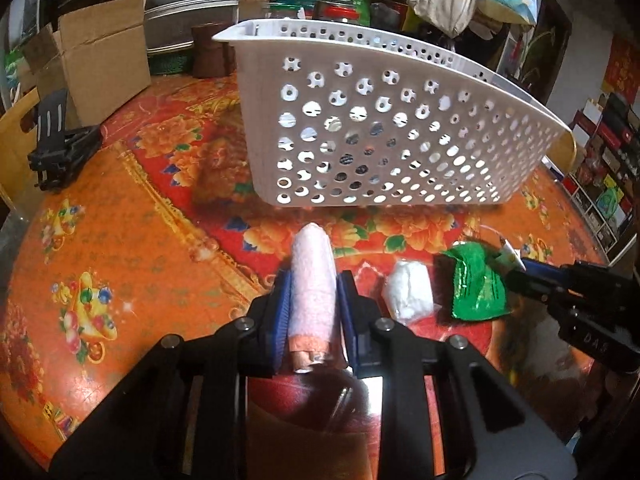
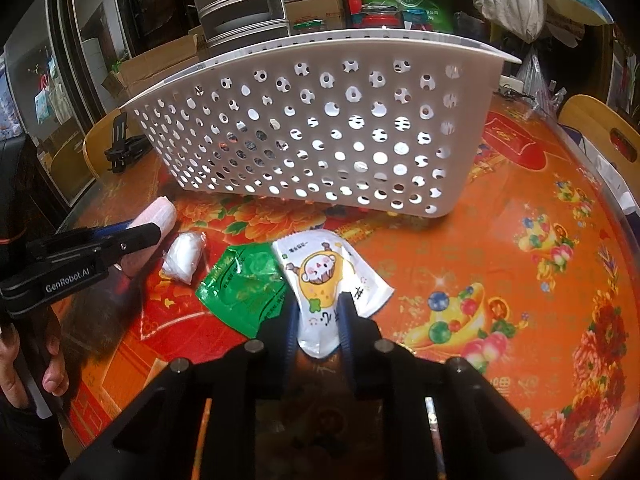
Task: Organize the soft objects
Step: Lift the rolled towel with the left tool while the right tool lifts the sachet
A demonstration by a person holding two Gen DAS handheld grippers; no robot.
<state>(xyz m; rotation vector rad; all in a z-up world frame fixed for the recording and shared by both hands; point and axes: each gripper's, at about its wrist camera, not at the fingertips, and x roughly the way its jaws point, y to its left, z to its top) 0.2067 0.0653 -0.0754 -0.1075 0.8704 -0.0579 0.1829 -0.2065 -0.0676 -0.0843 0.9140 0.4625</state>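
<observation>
Cluttered room; orange floral table carries one white basket, left gripper clamping pink towel roll, right gripper clamping cartoon pouch

A rolled pink towel, a white wadded bundle, a crinkled green foil pouch and a white cartoon-printed sachet are lying in a row before the white perforated plastic basket.

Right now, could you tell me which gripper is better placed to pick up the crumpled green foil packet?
Right gripper: the crumpled green foil packet lies beside its fingers, though it grips the white cartoon pouch. The left gripper sits further away, holding the rolled pink towel.
</observation>
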